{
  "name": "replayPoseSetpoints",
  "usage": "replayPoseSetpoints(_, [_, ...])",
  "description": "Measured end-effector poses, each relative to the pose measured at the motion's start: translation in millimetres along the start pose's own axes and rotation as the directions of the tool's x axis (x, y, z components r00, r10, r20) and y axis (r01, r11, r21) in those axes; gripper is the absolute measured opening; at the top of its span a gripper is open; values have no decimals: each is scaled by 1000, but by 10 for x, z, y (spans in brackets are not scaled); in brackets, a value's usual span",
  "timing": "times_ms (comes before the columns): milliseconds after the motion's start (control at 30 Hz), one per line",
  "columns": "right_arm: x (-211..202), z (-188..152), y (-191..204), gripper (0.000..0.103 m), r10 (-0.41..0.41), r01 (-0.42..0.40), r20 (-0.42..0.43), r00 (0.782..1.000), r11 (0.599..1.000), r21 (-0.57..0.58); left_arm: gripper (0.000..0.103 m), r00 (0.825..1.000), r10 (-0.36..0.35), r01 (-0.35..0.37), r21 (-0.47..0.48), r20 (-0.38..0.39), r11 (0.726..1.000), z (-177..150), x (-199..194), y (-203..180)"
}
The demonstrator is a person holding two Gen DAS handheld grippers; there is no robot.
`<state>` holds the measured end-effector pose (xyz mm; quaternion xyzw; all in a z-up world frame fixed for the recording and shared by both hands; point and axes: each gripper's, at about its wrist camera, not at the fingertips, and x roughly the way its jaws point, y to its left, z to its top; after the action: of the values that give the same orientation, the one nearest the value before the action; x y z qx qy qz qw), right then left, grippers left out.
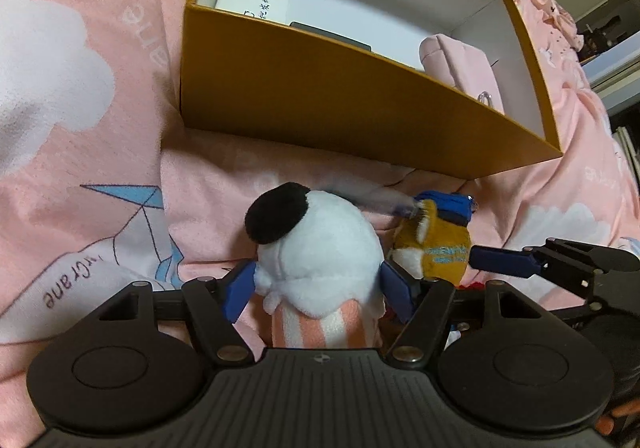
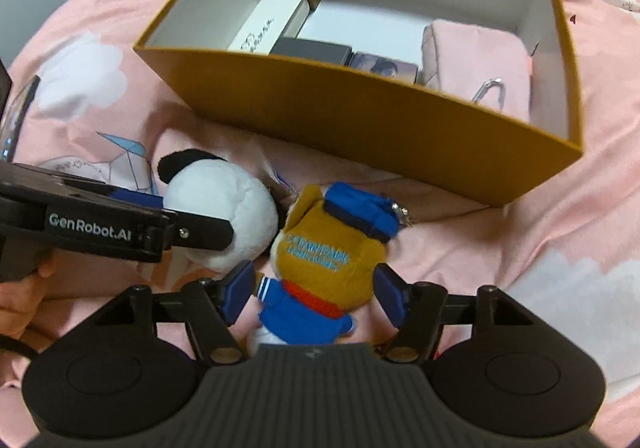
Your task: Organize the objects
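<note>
Jaws of my left gripper (image 1: 316, 290) stand wide around the white plush toy with a black ear and pink-striped body (image 1: 316, 248); its blue pads sit right at the plush's sides, and I cannot tell whether they press. My right gripper (image 2: 316, 290) is opened around the mustard-yellow plush toy in a blue cap and blue shirt (image 2: 332, 256), pads close beside it, not squeezing. Both toys lie side by side on the pink printed bedsheet (image 2: 520, 248), just before the open mustard cardboard box (image 2: 340, 108). That box's near wall hides most of the small cartons and the pink pouch (image 2: 480, 52) inside.
</note>
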<state>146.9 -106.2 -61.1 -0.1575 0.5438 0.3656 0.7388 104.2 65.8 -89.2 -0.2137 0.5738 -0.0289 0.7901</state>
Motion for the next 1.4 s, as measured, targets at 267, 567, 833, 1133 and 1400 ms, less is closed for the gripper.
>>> replayPoseSetpoints(267, [195,-49,227,76,-103,105,31,994,991,-87,79,999,46,-46,18,24,999,-57,42,-86])
replayPoseSetpoints(567, [214,-97,91,61,-145,147,55,988,989,-35,76,998,30,-30,4,48,1000,-104,11,-62])
replayPoseSetpoints(833, [21,-132,-247,54,-17,10,79,997,995,98,70,995,34,-38,36,95,999,-187,-123,-120])
replayPoseSetpoints(1133, [-500,-138,-210,54,83,-100,180,980,991,88,69,981,-16,4,60,193,998,-293,-483,-219])
replayPoseSetpoints(1400, [-1042,-60,-135,54,129,-138,296,946,990,10,69,940,-113,78,122,322,989,-245,-923,-426])
